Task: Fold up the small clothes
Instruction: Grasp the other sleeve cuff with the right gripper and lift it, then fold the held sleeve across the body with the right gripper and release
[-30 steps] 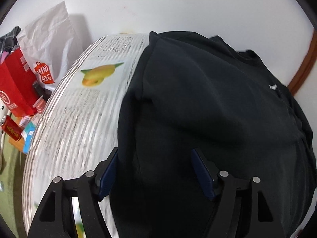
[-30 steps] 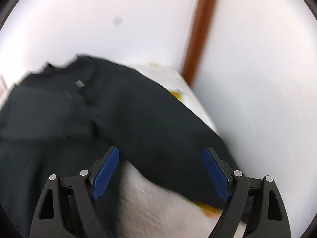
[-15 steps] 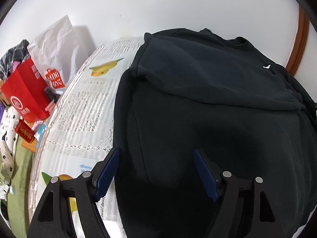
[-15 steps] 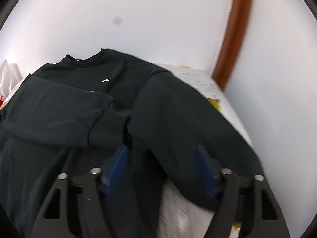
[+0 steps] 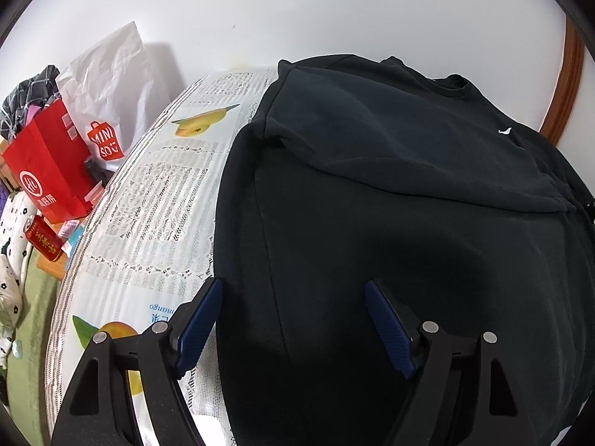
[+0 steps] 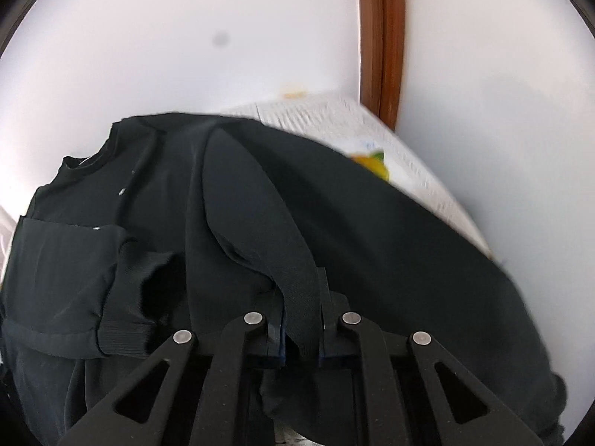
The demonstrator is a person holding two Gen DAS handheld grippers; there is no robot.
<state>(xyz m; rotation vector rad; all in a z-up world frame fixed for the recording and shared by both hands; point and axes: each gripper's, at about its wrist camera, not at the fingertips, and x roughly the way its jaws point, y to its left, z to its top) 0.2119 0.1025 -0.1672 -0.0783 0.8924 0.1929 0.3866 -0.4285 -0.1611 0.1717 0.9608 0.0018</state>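
A black sweatshirt [image 5: 409, 204] lies front-up on the table, with one sleeve [image 5: 390, 148] folded across its chest. My left gripper [image 5: 293, 319] hovers over the garment's near left edge. Its jaws are opening and nothing is pinched between them. In the right wrist view the sweatshirt [image 6: 372, 230] fills the lower half. My right gripper [image 6: 301, 334] is closing, and its pads pinch a raised fold of the other sleeve [image 6: 293, 282]. The folded sleeve's ribbed cuff [image 6: 122, 334] lies to the left of it.
A white tablecloth [image 5: 148, 204] printed with mangoes covers the table. Left of the table stand a red paper bag [image 5: 48, 171], a white shopping bag [image 5: 108, 85] and a red can [image 5: 42, 243]. A white wall with brown wooden trim [image 6: 383, 37] runs behind.
My right gripper came down onto the right sleeve and closed on a fold of it. My left gripper shifted a little along the garment's left edge and its jaws widened slightly.
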